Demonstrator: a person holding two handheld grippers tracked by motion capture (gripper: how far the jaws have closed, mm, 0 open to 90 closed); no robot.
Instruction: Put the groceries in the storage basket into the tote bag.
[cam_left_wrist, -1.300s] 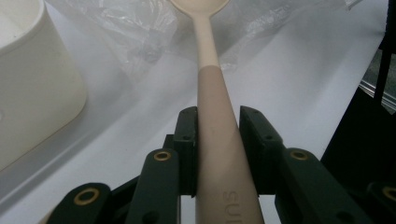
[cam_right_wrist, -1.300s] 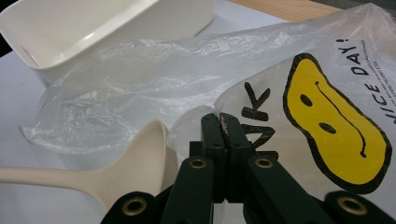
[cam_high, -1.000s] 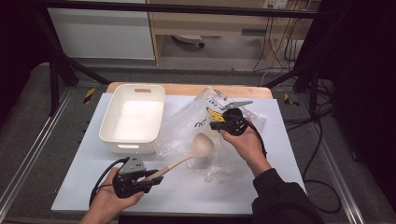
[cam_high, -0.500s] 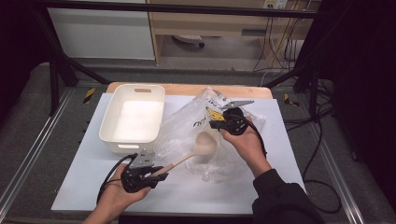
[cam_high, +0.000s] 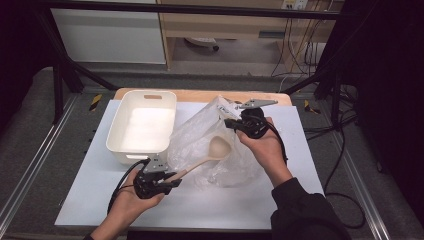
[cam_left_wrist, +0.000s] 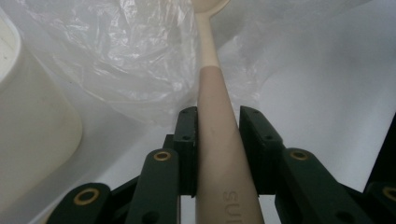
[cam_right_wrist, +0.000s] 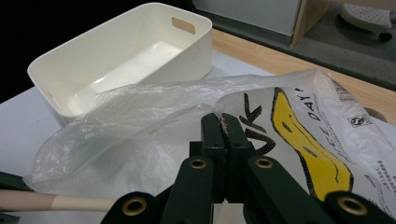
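The left gripper (cam_high: 167, 181) clamps the spoon (cam_high: 202, 161) by its handle near the desk's (cam_high: 300, 165) front edge; its long axis runs diagonally, bowl toward the far right, inside the plastic bag (cam_high: 200, 135), which the right gripper (cam_high: 229, 123) pinches shut

On the plastic bag (cam_right_wrist: 299, 116) I can read black letters "UK" and "DAY!" beside a yellow shape, and the spoon handle (cam_left_wrist: 219, 154) shows embossed letters "SU", the rest cut off.
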